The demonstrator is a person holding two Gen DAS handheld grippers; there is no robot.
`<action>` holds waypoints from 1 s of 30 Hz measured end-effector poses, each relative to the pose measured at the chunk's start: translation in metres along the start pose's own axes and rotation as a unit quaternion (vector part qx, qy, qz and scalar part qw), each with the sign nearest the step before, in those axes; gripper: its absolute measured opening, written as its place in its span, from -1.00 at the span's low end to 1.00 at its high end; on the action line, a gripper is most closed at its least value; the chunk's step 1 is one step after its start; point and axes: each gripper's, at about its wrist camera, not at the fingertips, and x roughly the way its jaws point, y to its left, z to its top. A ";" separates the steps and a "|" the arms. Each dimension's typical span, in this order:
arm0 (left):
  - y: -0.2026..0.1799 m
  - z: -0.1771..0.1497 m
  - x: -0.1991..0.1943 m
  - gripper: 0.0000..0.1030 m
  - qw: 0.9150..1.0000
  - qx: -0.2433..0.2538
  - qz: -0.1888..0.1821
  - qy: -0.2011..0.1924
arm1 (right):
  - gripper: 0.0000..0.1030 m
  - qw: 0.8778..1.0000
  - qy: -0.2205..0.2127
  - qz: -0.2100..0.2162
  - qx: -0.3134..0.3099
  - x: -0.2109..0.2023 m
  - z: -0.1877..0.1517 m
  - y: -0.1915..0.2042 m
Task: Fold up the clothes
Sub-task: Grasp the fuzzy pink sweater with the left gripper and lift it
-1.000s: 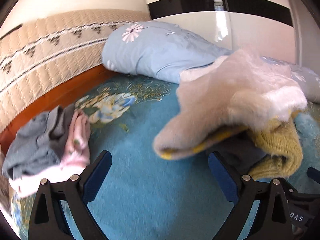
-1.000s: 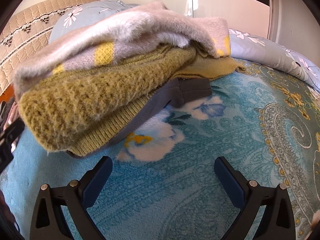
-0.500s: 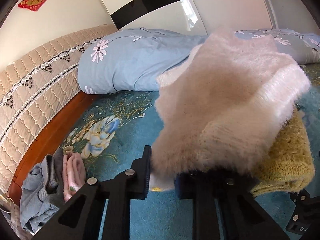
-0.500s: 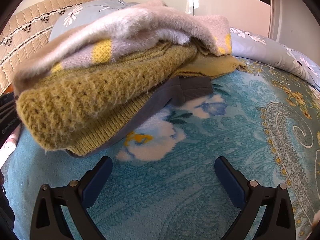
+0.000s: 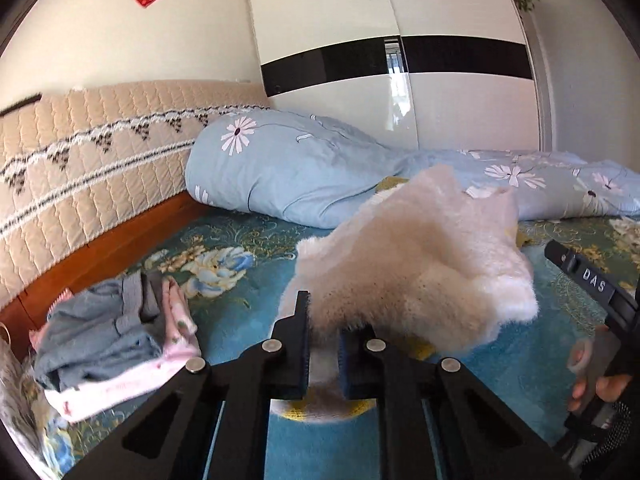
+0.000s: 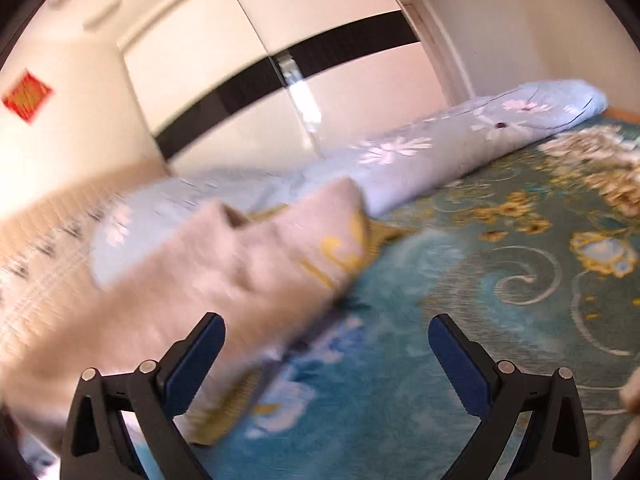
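A fluffy pale pink sweater [image 5: 420, 272] with yellow patches hangs lifted above the teal floral bedspread [image 5: 240, 320]. My left gripper [image 5: 323, 344] pinches its near edge, the jaws closing down with the fabric pressed between the pads. In the right wrist view the same sweater [image 6: 240, 272] is a blurred mass at left, reaching past the left finger. My right gripper [image 6: 326, 344] stands open over the bedspread [image 6: 460, 280], with nothing gripped between its fingers.
A folded grey and pink pile [image 5: 116, 332] lies at the left by the wooden bed edge. A rolled blue floral duvet [image 5: 304, 172] runs along the back. Beige quilted headboard [image 5: 80, 160] on the left, white wardrobe [image 5: 400, 60] behind. A hand [image 5: 592, 384] holds the other gripper at right.
My left gripper went from wide open to shut on the fluffy sweater and raised it. The right gripper rose and rolled, its view now tilted and blurred; it stays open.
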 end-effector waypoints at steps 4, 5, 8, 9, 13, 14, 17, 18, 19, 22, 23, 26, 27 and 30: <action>0.016 -0.041 0.004 -0.78 0.998 -0.050 -0.001 0.029 | 1.00 0.978 0.114 0.148 0.094 0.052 -0.002 -0.006; 0.019 -0.051 0.006 -0.78 0.998 -0.059 -0.002 0.035 | 0.99 0.969 0.132 0.169 0.120 0.058 -0.007 -0.017; 0.020 -0.067 0.003 -0.78 0.997 -0.076 -0.001 0.021 | 0.86 0.948 0.164 0.211 0.171 0.084 -0.019 -0.015; 0.021 -0.067 0.002 -0.78 0.996 -0.084 0.000 0.016 | 0.81 0.941 0.172 0.221 0.189 0.090 -0.021 -0.015; 0.025 -0.068 -0.003 -0.77 0.994 -0.110 0.001 -0.006 | 0.31 0.922 0.210 0.230 0.230 0.100 -0.025 -0.031; 0.024 -0.068 -0.004 -0.77 0.994 -0.108 0.002 -0.010 | 0.19 0.913 0.226 0.239 0.242 0.102 -0.029 -0.032; 0.022 -0.073 -0.002 -0.76 0.995 -0.095 0.010 -0.012 | -0.05 0.890 0.268 0.248 0.271 0.131 -0.053 -0.039; 0.026 -0.075 -0.001 -0.75 0.995 -0.101 0.004 -0.008 | -0.09 0.890 0.269 0.245 0.274 0.149 -0.066 -0.045; 0.030 -0.076 0.000 -0.71 0.994 -0.107 -0.003 -0.005 | -0.15 0.893 0.267 0.244 0.269 0.155 -0.070 -0.049; 0.037 -0.080 0.009 -0.66 0.992 -0.124 -0.028 0.011 | -0.28 0.907 0.247 0.242 0.241 0.158 -0.061 -0.060; 0.037 -0.081 0.012 -0.61 0.991 -0.125 -0.032 0.016 | -0.30 0.917 0.231 0.242 0.217 0.156 -0.055 -0.058; 0.037 -0.084 0.021 -0.42 0.990 -0.128 -0.044 0.035 | -0.37 0.945 0.181 0.236 0.135 0.143 -0.038 -0.047; 0.037 -0.086 0.024 -0.40 0.990 -0.130 -0.045 0.042 | -0.40 0.953 0.165 0.231 0.108 0.136 -0.033 -0.040; 0.041 -0.087 0.024 -0.38 0.988 -0.142 -0.054 0.037 | -0.54 0.955 0.160 0.229 0.102 0.109 -0.021 -0.038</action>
